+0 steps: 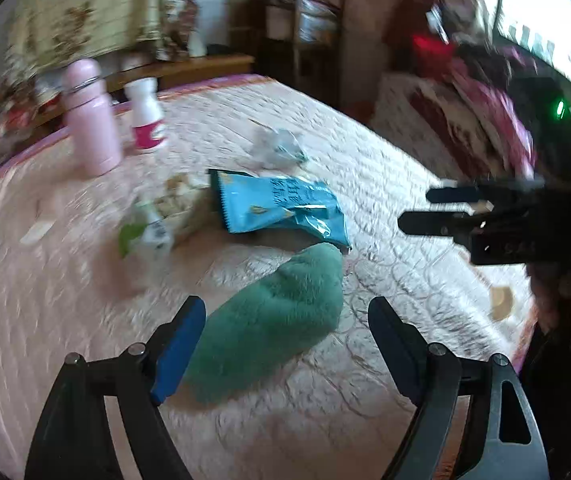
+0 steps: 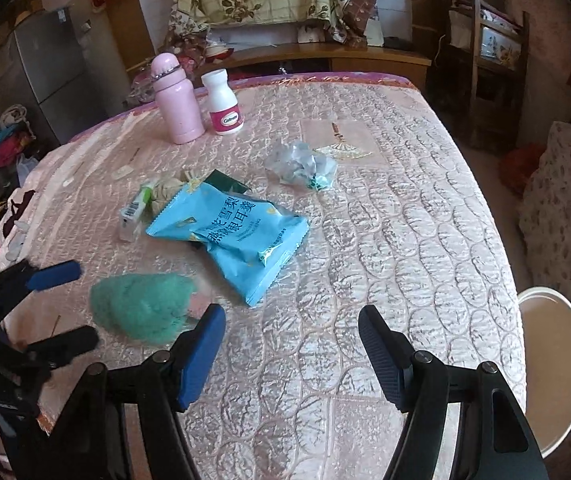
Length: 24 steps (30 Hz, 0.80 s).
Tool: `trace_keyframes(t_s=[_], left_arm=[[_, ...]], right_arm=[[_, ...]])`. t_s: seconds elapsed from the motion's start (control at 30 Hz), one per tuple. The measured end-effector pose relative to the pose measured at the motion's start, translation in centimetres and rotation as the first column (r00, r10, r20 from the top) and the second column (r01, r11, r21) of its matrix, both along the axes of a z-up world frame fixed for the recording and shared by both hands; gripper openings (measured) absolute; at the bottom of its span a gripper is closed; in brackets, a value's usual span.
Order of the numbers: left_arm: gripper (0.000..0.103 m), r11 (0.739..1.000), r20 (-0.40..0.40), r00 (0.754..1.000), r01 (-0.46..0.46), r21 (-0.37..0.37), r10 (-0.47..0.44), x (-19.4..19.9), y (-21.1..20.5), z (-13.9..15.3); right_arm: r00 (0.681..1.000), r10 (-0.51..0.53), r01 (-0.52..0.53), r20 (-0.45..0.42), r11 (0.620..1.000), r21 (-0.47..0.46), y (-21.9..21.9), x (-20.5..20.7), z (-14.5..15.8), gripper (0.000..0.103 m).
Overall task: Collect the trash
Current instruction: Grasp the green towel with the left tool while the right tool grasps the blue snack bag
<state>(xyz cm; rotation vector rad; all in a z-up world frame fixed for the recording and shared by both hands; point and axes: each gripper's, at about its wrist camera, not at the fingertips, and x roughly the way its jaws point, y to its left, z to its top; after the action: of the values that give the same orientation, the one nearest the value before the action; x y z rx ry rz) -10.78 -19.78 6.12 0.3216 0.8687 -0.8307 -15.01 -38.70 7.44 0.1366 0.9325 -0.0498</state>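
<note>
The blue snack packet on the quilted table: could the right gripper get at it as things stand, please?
Probably yes. The right gripper is open and empty, and the blue snack packet lies flat just ahead of its fingers with bare quilted cover between. The green fluffy cloth sits off to the side.

Window glare, motion blur left, fisheye-dark edges.

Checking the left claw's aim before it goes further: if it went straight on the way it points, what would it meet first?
Most likely the green fuzzy cloth, lying between the open left claw's fingers; depth is hard to judge.
</note>
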Motion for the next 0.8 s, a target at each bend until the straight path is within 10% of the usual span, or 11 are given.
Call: trace_keyframes(t_s=[0.17, 0.37, 0.53, 0.8], left_arm=[[0.084, 0.994, 0.019, 0.999, 0.039, 0.100, -0.042, 1.0, -2.7, -1.8], [0.051, 0.991, -0.085, 0.990, -0.104, 0.083, 0.111, 2.3, -0.8, -1.5], [0.050, 0.942, -0.160, 0.929, -0.334, 0.019, 0.333, 3.4, 3.8, 0.0], [0.050, 0.892, -0.191, 0.875, -0.453, 0.009, 0.446, 3.9, 6.0, -0.4]], right_arm=[[1.000, 0.021, -0.021, -0.023, 1.000, 0.010, -0.6, 1.6, -0.7, 0.072], [0.995, 0.101, -0.101, -0.006, 0.994, 0.040, -0.6, 4.0, -0.7, 0.073], [0.971, 0.238, -0.238, 0.010, 0.969, 0.068, 0.9, 7.0, -1.1, 0.075], [0.882, 0.467, -0.468, -0.067, 0.884, 0.006, 3.4, 12.1, -3.2, 0.081]])
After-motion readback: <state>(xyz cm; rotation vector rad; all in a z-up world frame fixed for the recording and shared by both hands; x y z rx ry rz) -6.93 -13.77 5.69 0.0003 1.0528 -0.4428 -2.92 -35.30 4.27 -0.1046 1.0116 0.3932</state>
